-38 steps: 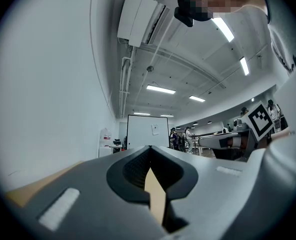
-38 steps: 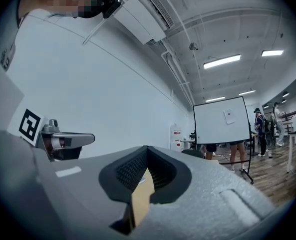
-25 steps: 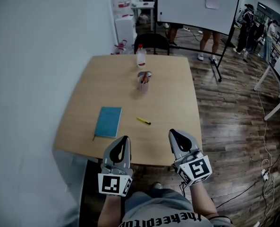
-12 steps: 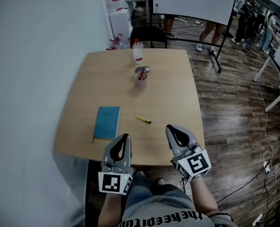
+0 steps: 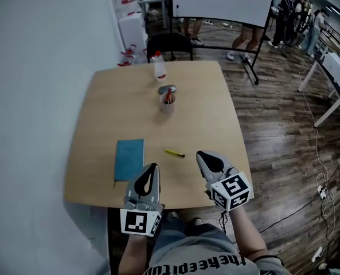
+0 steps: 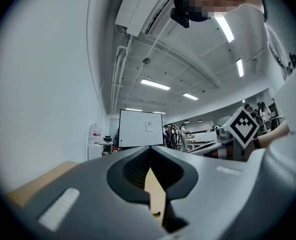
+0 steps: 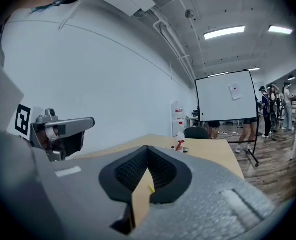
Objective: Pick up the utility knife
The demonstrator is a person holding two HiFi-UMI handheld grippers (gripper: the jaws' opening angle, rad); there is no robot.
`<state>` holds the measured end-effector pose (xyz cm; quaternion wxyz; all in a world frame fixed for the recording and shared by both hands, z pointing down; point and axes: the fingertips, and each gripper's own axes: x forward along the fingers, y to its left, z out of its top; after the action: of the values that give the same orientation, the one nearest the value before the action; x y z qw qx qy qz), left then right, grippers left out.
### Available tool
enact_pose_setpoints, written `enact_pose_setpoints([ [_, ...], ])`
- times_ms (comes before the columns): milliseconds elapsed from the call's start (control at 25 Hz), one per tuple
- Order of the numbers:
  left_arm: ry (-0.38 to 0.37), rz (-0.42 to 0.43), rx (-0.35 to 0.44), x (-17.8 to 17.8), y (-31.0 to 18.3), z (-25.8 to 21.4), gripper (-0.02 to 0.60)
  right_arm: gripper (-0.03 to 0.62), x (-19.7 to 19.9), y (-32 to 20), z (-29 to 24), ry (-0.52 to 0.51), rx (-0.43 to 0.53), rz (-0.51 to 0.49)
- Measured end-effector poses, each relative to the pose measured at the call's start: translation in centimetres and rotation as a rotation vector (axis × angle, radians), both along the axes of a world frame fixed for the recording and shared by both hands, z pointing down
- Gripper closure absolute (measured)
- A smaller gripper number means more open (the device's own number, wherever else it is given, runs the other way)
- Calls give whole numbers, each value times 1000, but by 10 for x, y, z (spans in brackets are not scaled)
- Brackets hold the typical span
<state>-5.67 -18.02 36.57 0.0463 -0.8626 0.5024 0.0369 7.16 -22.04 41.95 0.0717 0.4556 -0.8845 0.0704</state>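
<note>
A yellow utility knife [image 5: 174, 153] with a black tip lies on the wooden table [image 5: 204, 113], a little to the right of a blue notebook [image 5: 128, 159]. My right gripper [image 5: 202, 155] is shut with nothing in it and hovers over the table's near edge, just right of the knife and apart from it. My left gripper [image 5: 151, 168] is also shut and empty, near the front edge below the notebook. Through the slit of the left gripper view I see the knife's tip [image 6: 156, 213], and a sliver of the yellow knife [image 7: 150, 188] shows in the right gripper view.
A cup with pens [image 5: 167, 101] and a small round tin [image 5: 166, 89] stand mid-table, with a plastic bottle [image 5: 157, 66] at the far edge. A black chair [image 5: 168, 43] is behind the table. A whiteboard [image 5: 221, 2] and several people stand on the wooden floor beyond.
Both grippers have moved forward over the table's near edge, the right one closing in beside the knife. The view has shifted toward the table.
</note>
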Motion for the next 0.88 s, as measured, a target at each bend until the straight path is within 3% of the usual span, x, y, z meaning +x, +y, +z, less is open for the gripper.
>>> enact_pose_setpoints([
  [560,13,60,-26,-38,-40,13,561,591,-35,-37,89,64,-298,5],
  [800,25,82,-52,-49,-55,26,561,589,-41,-46,122,119,-364,20],
  [880,27,87,-61,-53,-58,30,562,558,-43,-48,134,138,-387,16],
])
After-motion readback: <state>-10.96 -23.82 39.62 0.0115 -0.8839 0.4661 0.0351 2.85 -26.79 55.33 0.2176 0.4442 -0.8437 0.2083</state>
